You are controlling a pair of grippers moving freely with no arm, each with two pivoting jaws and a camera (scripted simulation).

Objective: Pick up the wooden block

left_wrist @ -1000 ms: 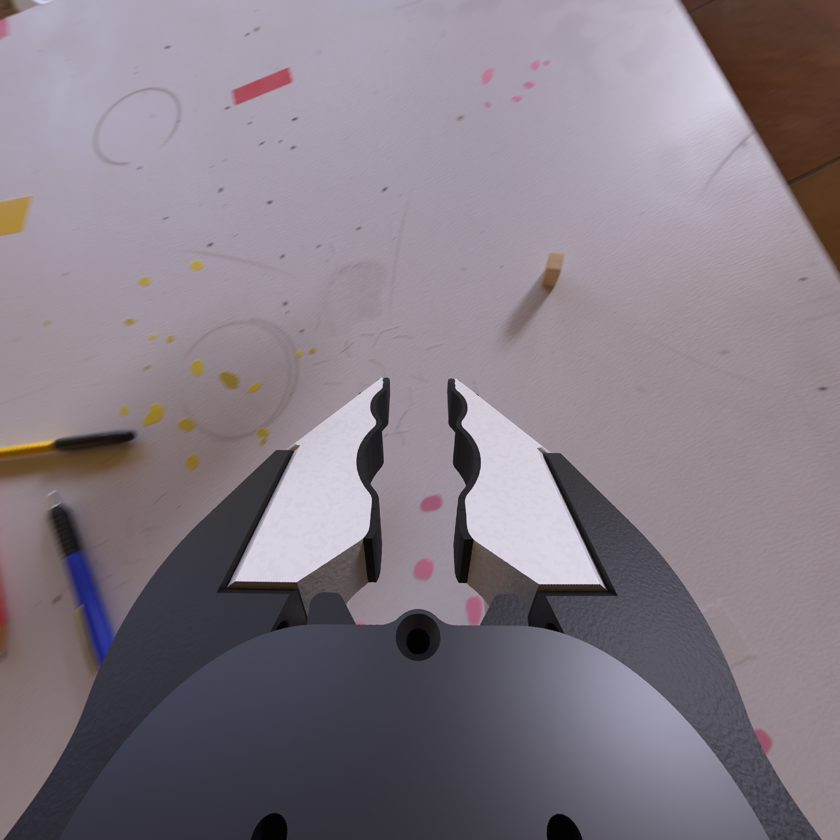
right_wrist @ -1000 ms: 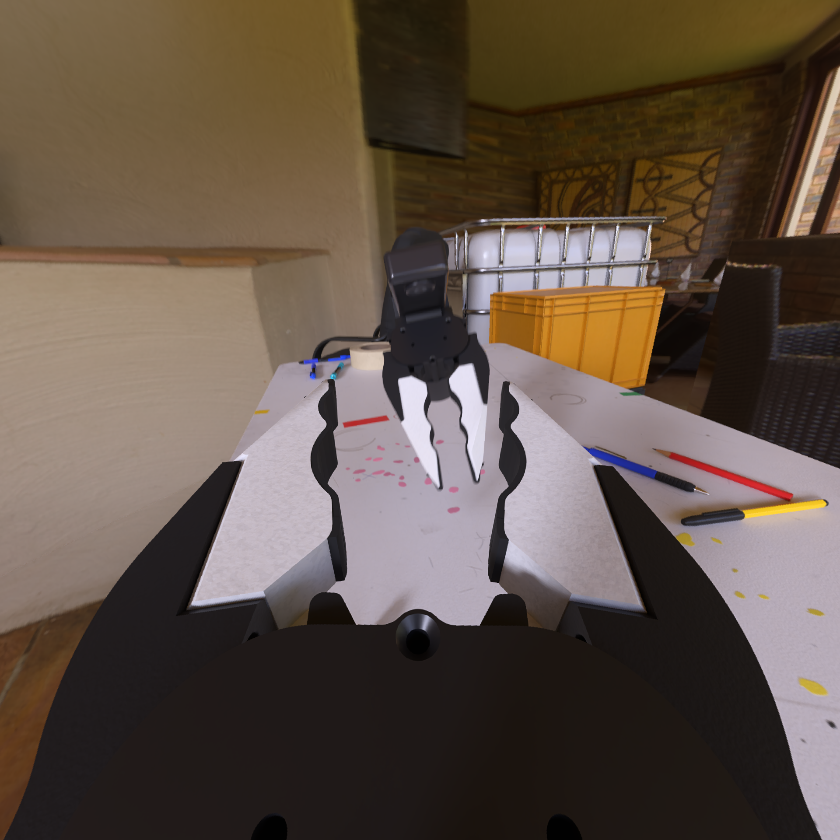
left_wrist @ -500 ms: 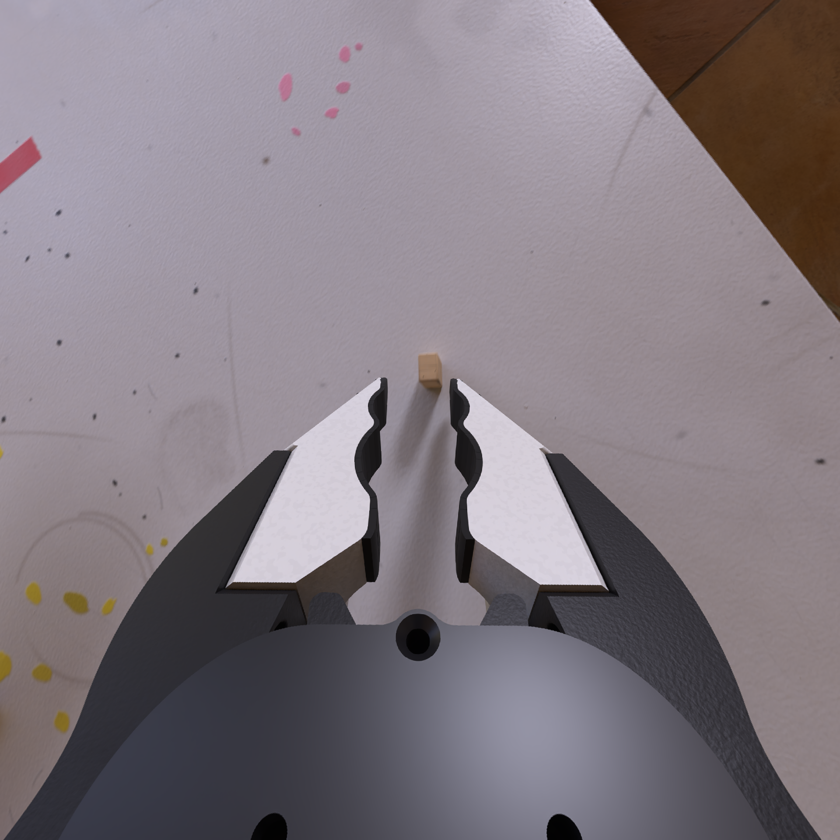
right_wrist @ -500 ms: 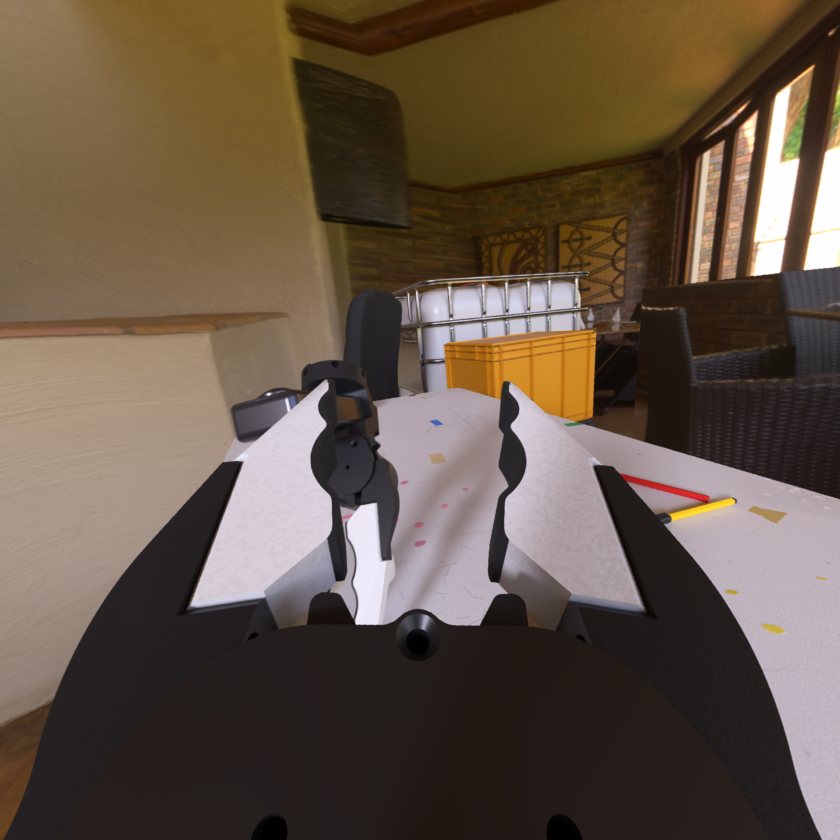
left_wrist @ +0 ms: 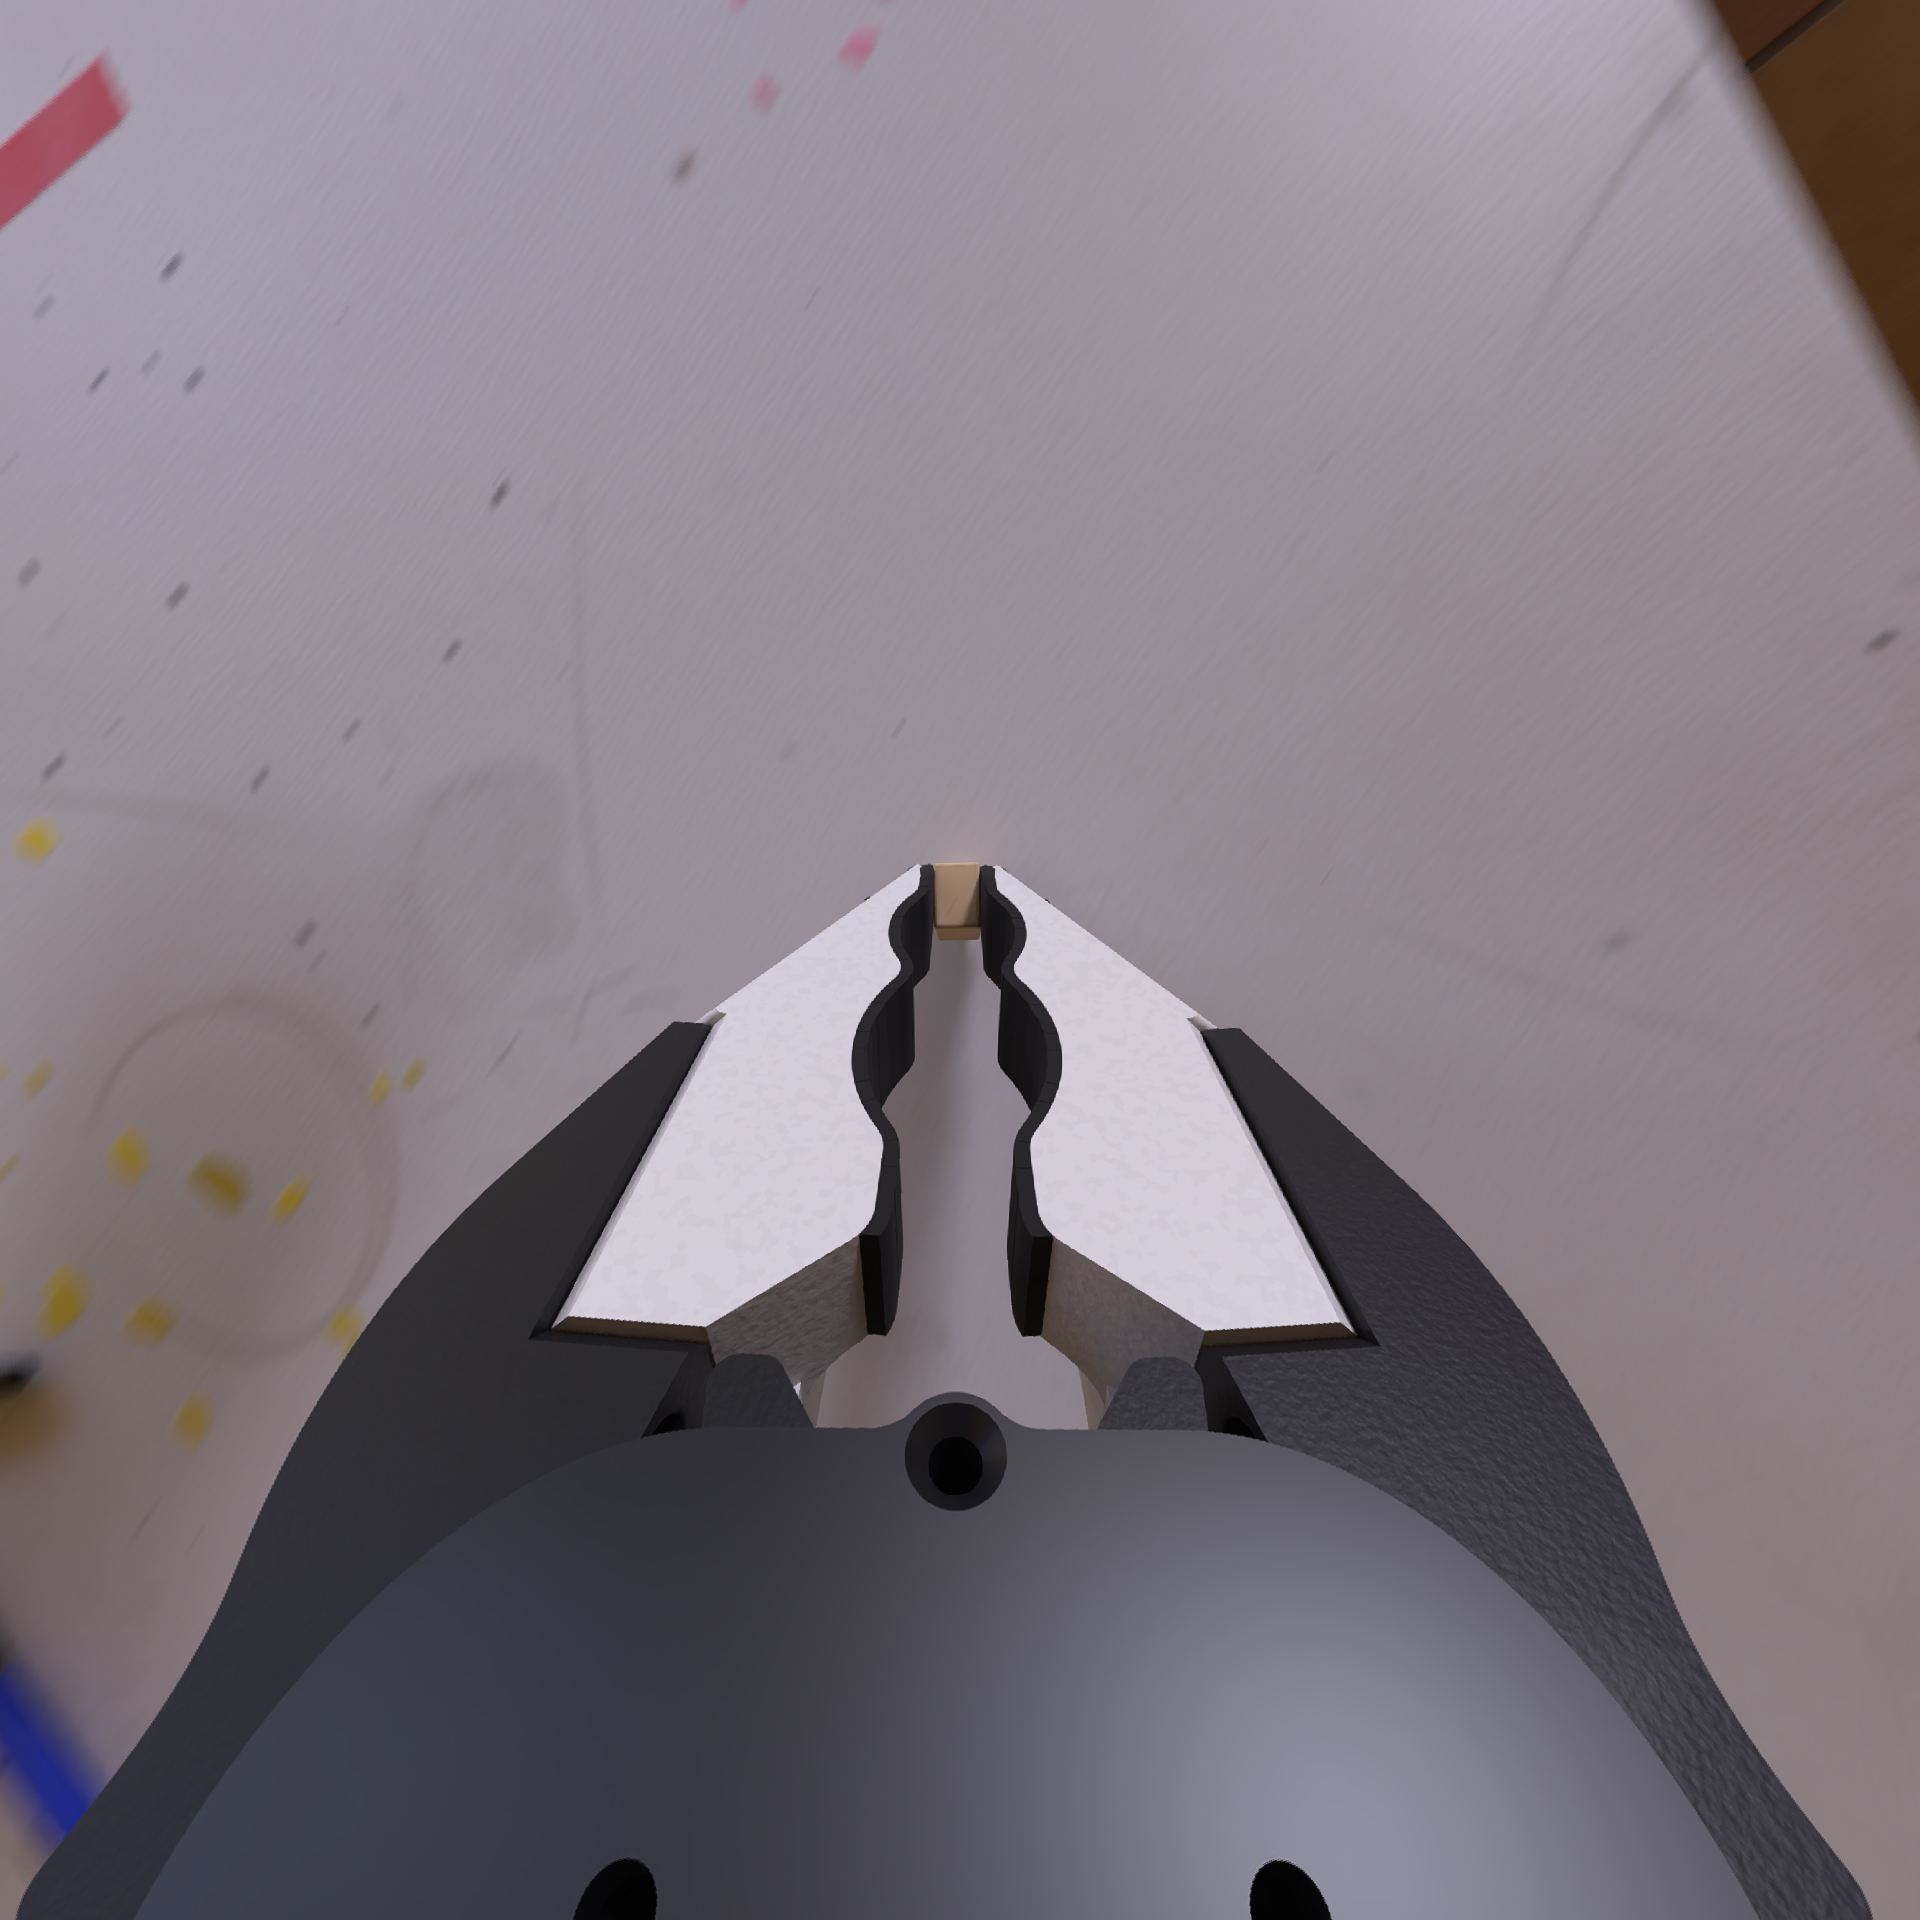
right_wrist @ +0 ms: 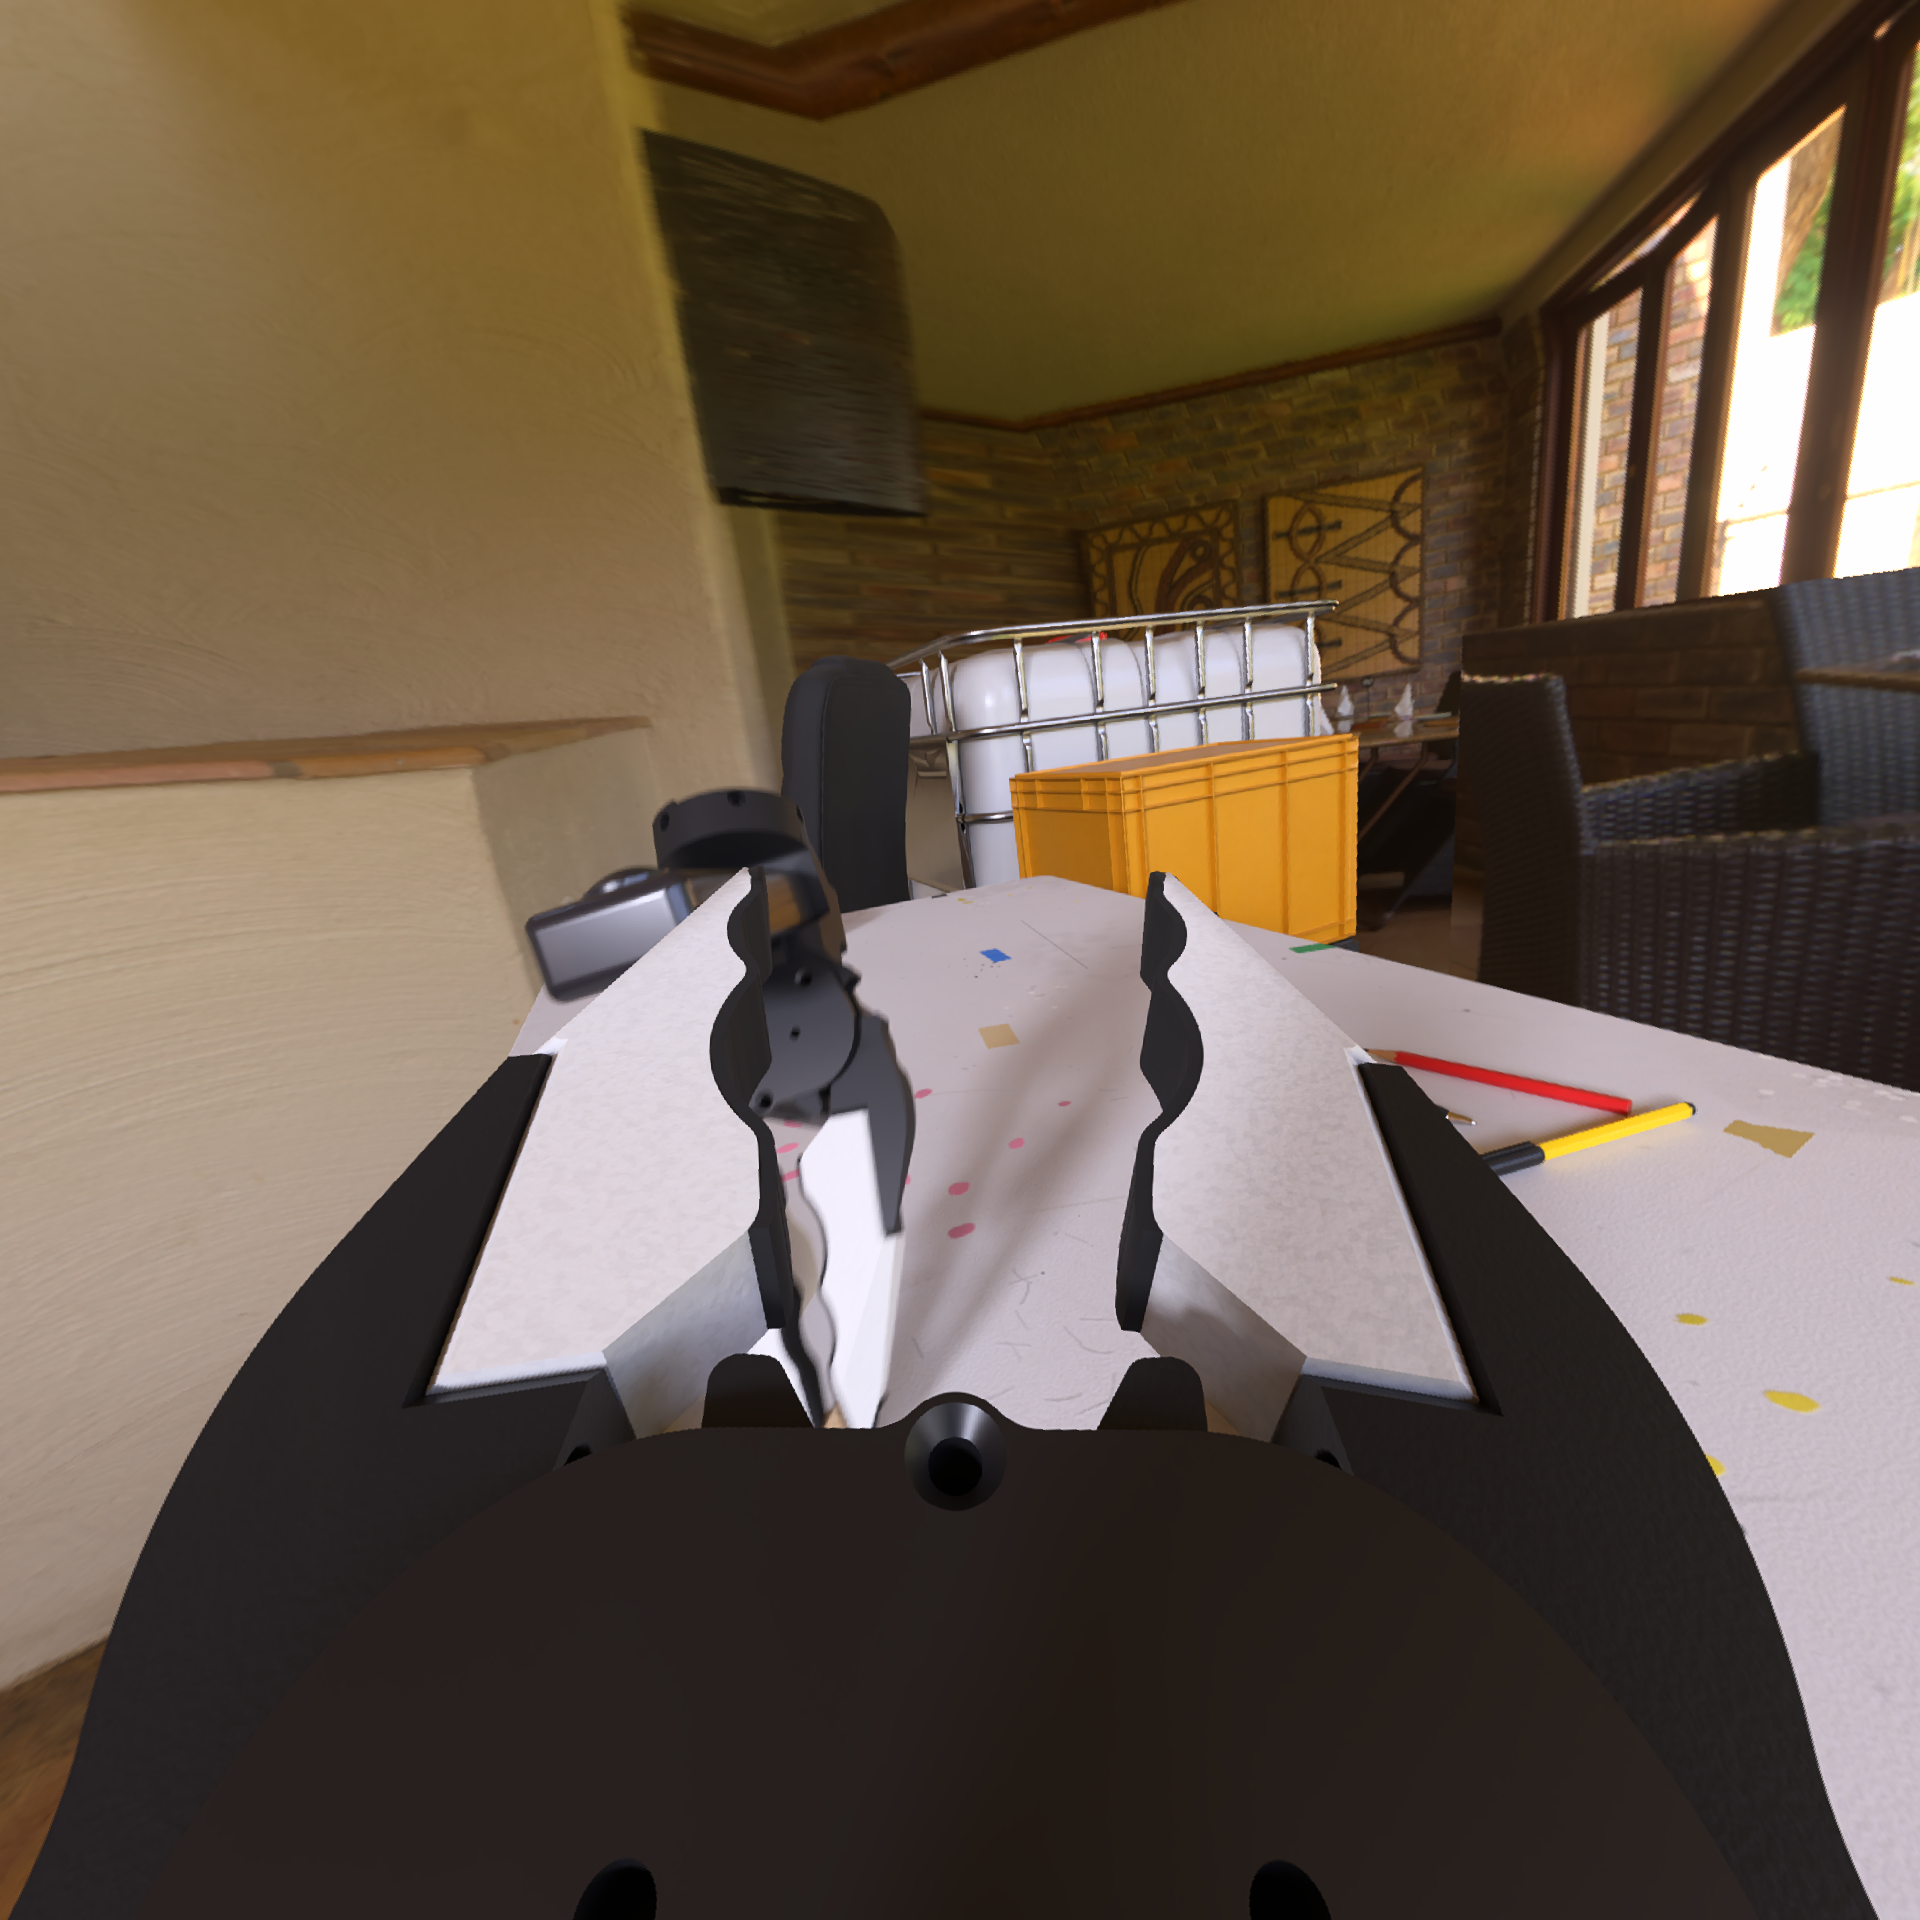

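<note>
The wooden block (left_wrist: 956,902) is a small tan cube on the white table (left_wrist: 1247,520), seen in the left wrist view. My left gripper (left_wrist: 954,900) has its two fingertips around the block, one on each side, with the jaws drawn in against it. It is low over the table. In the right wrist view the left gripper (right_wrist: 831,1143) shows close ahead, pointing down at the table, and its tips are hidden behind my right gripper's body. My right gripper (right_wrist: 953,904) is open and empty, held above the table.
The table's right edge and brown floor (left_wrist: 1860,156) lie near the block. A red tape strip (left_wrist: 57,135) and a blue pen (left_wrist: 31,1756) are to the left. A red pencil (right_wrist: 1507,1081), a yellow pen (right_wrist: 1590,1132), a yellow crate (right_wrist: 1184,831) and wicker chairs (right_wrist: 1683,883) lie beyond.
My left gripper moved forward onto the block, which now sits between its tips, and its jaws narrowed onto it. The right gripper stayed open and shifted only slightly.
</note>
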